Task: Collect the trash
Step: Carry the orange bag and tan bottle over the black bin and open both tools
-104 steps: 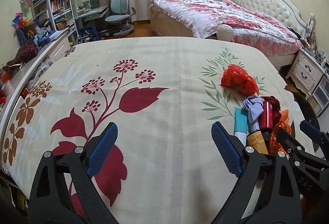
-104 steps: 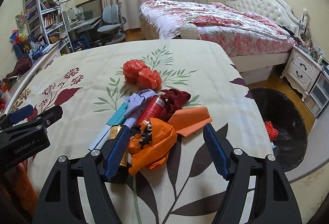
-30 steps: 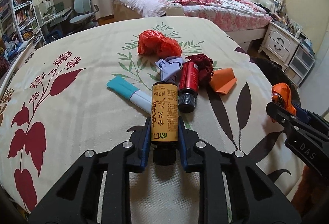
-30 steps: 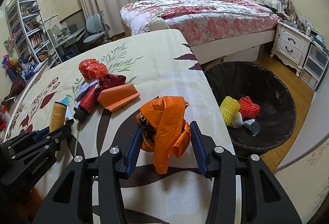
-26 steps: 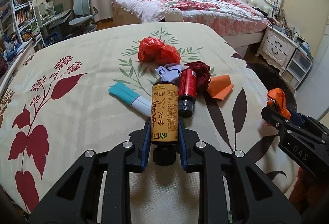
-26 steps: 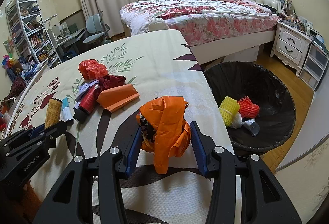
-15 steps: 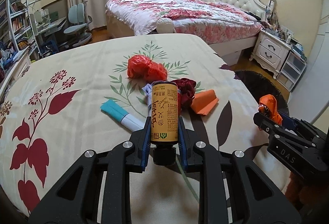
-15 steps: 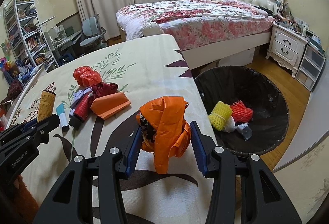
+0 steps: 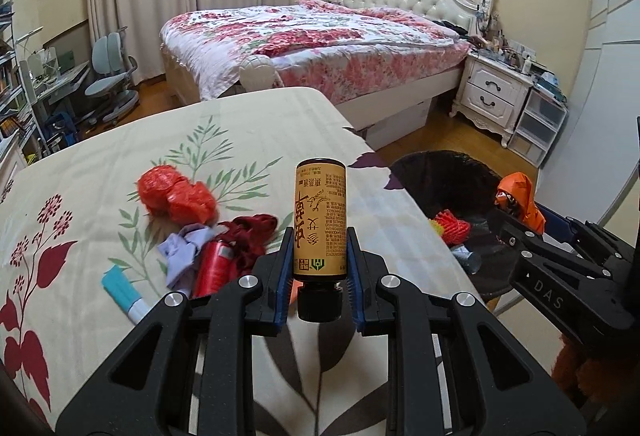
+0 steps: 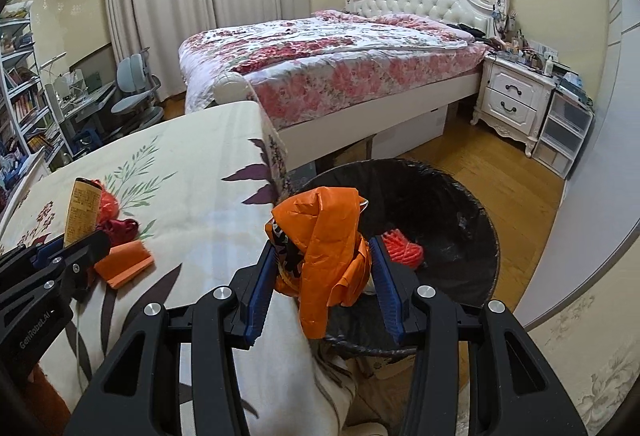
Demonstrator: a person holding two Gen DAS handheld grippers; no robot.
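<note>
My left gripper (image 9: 320, 268) is shut on a yellow bottle (image 9: 320, 220) with a dark cap, held above the bed's right part; the bottle also shows in the right wrist view (image 10: 82, 210). My right gripper (image 10: 322, 276) is shut on a crumpled orange plastic bag (image 10: 320, 248) at the bed's edge, over the near rim of the black trash bin (image 10: 452, 212). The bin (image 9: 432, 180) holds a red mesh ball (image 10: 402, 250) and other scraps. On the bedspread lie a red bag (image 9: 174, 196), a red can (image 9: 212, 268), a lilac rag (image 9: 180, 252), a teal tube (image 9: 120, 288) and orange paper (image 10: 126, 264).
The trash lies on a cream floral bedspread (image 9: 240, 124). A second bed with a rose quilt (image 10: 340, 52) stands behind. A white nightstand (image 10: 516, 96) and drawer unit (image 10: 568, 132) stand at the right. Desk chairs (image 9: 108, 76) and shelves are at the far left.
Both grippers closed on their items, lifted and swung right. The orange bag has moved from over the bed to over the bin's rim. The bottle has been carried toward the bin side.
</note>
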